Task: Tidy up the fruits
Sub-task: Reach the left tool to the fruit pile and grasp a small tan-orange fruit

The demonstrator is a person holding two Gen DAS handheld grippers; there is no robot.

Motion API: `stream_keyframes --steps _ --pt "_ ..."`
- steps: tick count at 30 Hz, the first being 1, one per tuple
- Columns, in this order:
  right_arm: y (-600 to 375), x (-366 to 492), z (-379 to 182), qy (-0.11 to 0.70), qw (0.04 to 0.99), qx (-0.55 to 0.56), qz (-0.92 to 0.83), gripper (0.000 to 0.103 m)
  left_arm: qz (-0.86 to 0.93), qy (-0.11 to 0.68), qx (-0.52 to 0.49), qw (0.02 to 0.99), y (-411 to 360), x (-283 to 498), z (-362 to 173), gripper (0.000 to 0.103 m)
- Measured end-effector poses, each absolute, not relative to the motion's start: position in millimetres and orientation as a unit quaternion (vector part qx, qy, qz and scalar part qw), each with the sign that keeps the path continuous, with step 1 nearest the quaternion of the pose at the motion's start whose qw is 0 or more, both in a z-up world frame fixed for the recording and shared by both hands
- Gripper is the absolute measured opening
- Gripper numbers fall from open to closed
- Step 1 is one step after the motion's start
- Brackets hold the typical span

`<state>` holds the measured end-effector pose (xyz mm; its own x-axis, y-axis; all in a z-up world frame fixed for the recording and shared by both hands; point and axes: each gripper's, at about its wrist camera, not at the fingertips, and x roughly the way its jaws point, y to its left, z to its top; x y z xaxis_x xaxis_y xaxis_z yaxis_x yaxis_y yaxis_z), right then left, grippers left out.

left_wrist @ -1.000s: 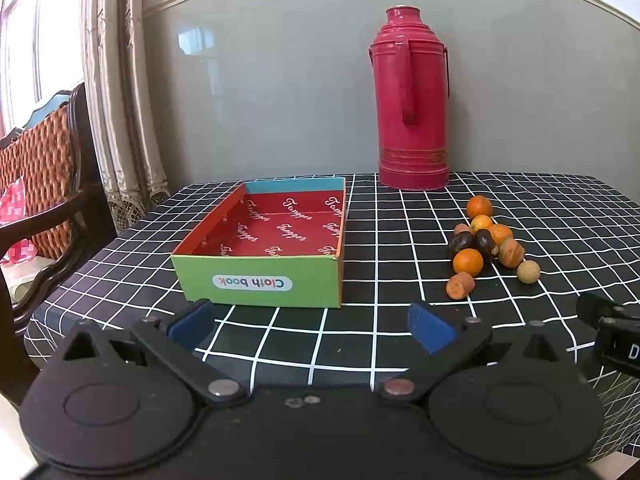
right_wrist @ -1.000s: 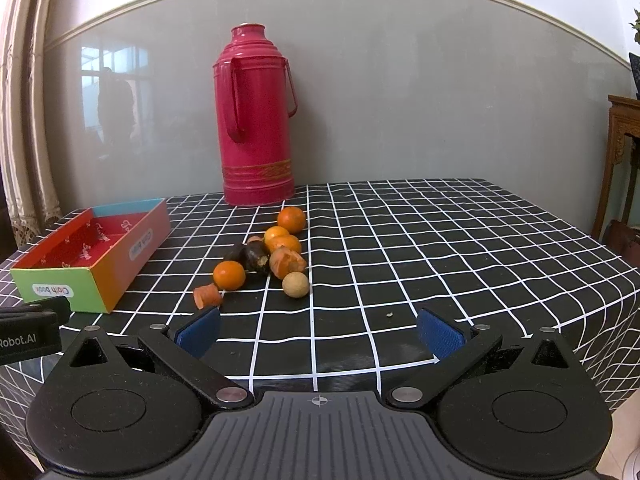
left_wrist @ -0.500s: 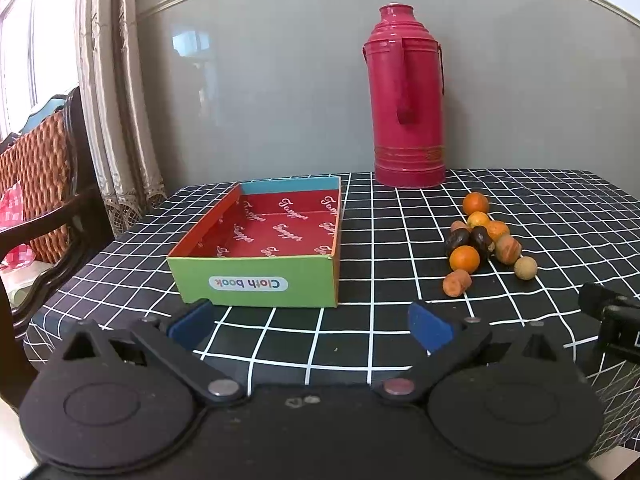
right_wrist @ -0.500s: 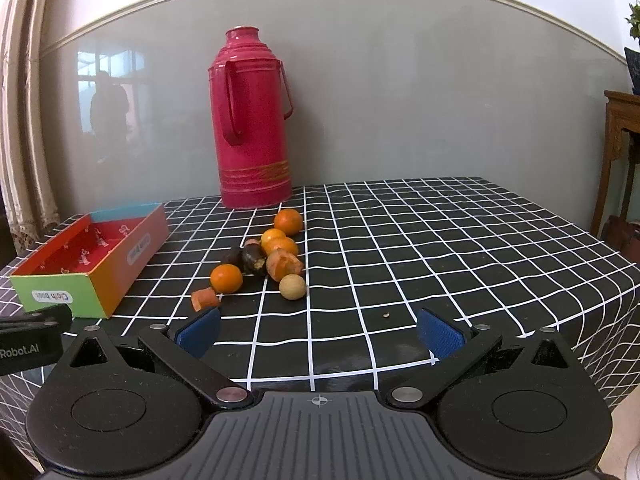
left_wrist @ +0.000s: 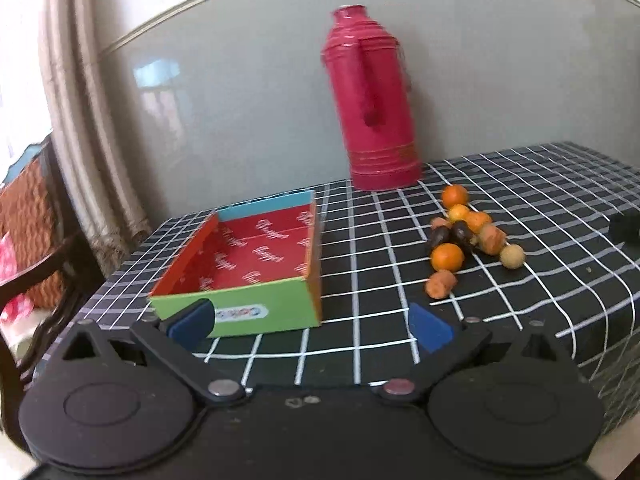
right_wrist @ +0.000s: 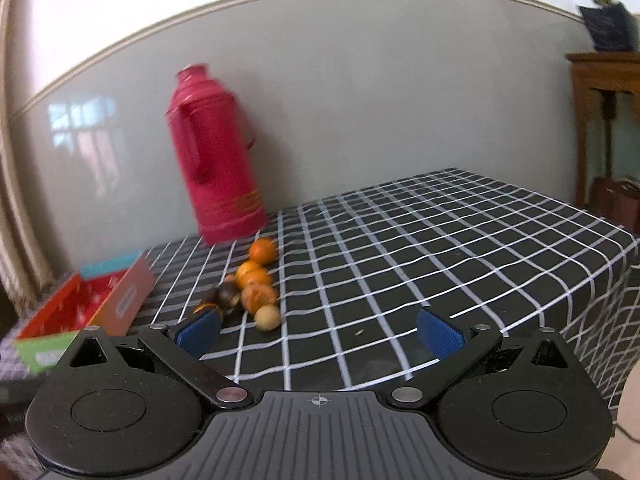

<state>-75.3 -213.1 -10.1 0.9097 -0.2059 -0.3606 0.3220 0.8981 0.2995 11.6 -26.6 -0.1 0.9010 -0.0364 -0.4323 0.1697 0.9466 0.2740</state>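
Note:
A cluster of small fruits [left_wrist: 464, 236] lies on the black checked tablecloth: several orange ones, dark ones, brownish ones and a pale round one [left_wrist: 512, 256]. It also shows in the right wrist view [right_wrist: 250, 286]. An empty open box [left_wrist: 248, 264] with a red inside and a green front stands left of the fruits; it also shows in the right wrist view [right_wrist: 84, 312]. My left gripper [left_wrist: 310, 324] is open and empty at the table's front edge, before the box. My right gripper [right_wrist: 318, 330] is open and empty, right of the pale fruit [right_wrist: 267, 317].
A tall red thermos [left_wrist: 374, 104] stands at the back of the table against the grey wall. A wicker chair [left_wrist: 28, 216] and a curtain are left of the table. A wooden side table [right_wrist: 604, 120] stands at the far right. The table's front edge is close below both grippers.
Both views have tilted and moved closer to the table. The box and the fruits appear larger and now blur with motion. Both grippers stay open.

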Motion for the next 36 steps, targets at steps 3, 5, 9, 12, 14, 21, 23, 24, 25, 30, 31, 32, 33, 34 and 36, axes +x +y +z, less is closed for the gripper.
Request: stream_keyframes --steps 3,5,9,12,14,21,23,24,25,30,31,32,33,34,36 --pt "-227 -80 -8 0.152 0.956 0.198 -0.154 0.103 -0.082 0.214 0.174 0.958 -40 20 -5 0.097" --pt "-234 -83 -6 0.144 0.954 0.203 -0.169 0.103 -0.097 0.206 0.184 0.956 -48 26 -8 0.092" --pt "-241 -88 0 0.125 0.954 0.191 -0.194 0.103 -0.129 0.213 0.201 0.947 -70 50 -17 0.08" --pt "-241 -90 5 0.114 0.958 0.162 -0.208 0.103 -0.137 0.219 0.202 0.945 -78 69 -24 0.08" --pt "-240 -88 7 0.108 0.961 0.15 -0.207 0.103 -0.144 0.221 0.203 0.943 -81 78 -29 0.081" --pt "-238 -56 20 0.111 0.967 0.116 -0.197 0.103 -0.168 0.245 0.19 0.936 -85 102 -45 0.063" --pt "-239 -42 21 0.118 0.967 0.114 -0.193 0.103 -0.172 0.243 0.189 0.936 -86 101 -45 0.063" --pt "-240 -35 22 0.121 0.967 0.117 -0.192 0.103 -0.178 0.244 0.19 0.934 -87 99 -46 0.064" --pt "-241 -31 22 0.121 0.967 0.12 -0.19 0.103 -0.183 0.242 0.194 0.933 -89 99 -47 0.065" --pt "-243 -21 7 0.125 0.966 0.125 -0.188 0.103 -0.199 0.251 0.212 0.923 -99 96 -56 0.054" --pt "-244 -18 4 0.136 0.964 0.13 -0.189 0.103 -0.2 0.259 0.21 0.921 -100 99 -59 0.048" --pt "-246 -16 3 0.144 0.962 0.138 -0.187 0.103 -0.205 0.261 0.201 0.922 -98 99 -59 0.041" --pt "-248 -15 2 0.147 0.96 0.149 -0.184 0.103 -0.21 0.266 0.197 0.92 -99 101 -58 0.03" --pt "-250 -16 1 0.145 0.96 0.156 -0.183 0.103 -0.214 0.269 0.195 0.919 -100 101 -59 0.023" --pt "-251 -17 1 0.141 0.959 0.16 -0.188 0.103 -0.212 0.268 0.194 0.92 -101 100 -61 0.014"
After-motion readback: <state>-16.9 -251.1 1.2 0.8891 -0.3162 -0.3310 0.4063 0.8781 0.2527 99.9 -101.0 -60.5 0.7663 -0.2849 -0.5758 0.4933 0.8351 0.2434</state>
